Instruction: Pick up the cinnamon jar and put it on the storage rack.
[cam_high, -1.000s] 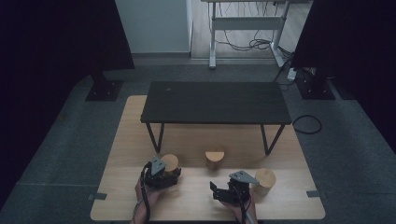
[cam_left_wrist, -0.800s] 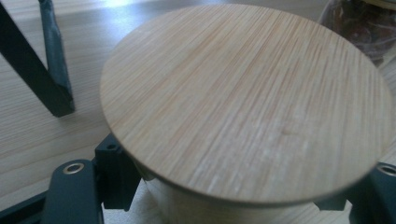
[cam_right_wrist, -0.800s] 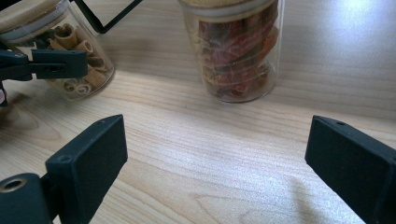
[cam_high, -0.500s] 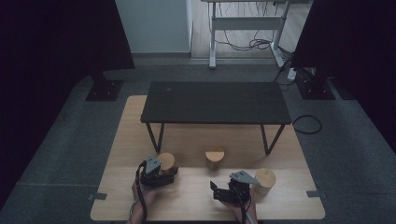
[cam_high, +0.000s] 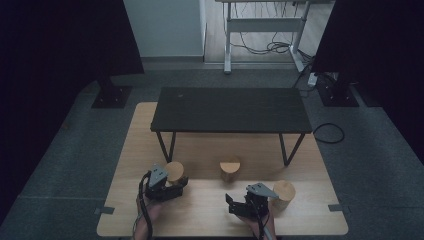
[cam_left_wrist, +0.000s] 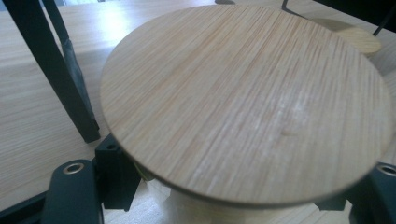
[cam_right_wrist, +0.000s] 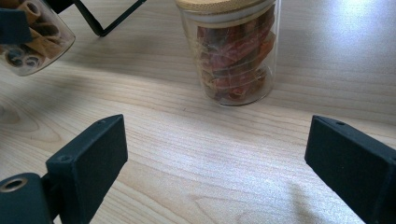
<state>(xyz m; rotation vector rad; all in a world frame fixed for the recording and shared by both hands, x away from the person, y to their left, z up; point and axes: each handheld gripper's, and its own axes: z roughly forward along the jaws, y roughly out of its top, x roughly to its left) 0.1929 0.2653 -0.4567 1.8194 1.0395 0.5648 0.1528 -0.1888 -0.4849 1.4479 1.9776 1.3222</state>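
Lifted slightly since the earlier frame: left gripper (cam_high: 172, 189) with the jar it carries, now tilted off the wooden table (cam_high: 210, 215).

Item 1, at 7 o'clock in the high view: left gripper, jaws clenched on the body of a glass jar (cam_high: 176, 172) beneath its round bamboo lid (cam_left_wrist: 247, 100). In the left gripper view the lid spreads across the frame, both black jaws flanking the glass under it.

Item 2, at 5 o'clock: right gripper (cam_high: 239, 202), released, jaws standing wide apart with bare tabletop between them, nothing gripped. It rests low over the table, near its front edge.

Item 3, just beside the right gripper at 4 o'clock: a 2nd bamboo-lidded jar (cam_high: 283, 192), upright on the table.

Item 4, centre, further back: a 3rd jar (cam_high: 230, 167), upright; in the right gripper view it stands ahead of the open jaws, holding reddish-brown pieces (cam_right_wrist: 236, 60).

Item 5, at 12 o'clock: black low bench (cam_high: 230, 110) straddling the table's far half.
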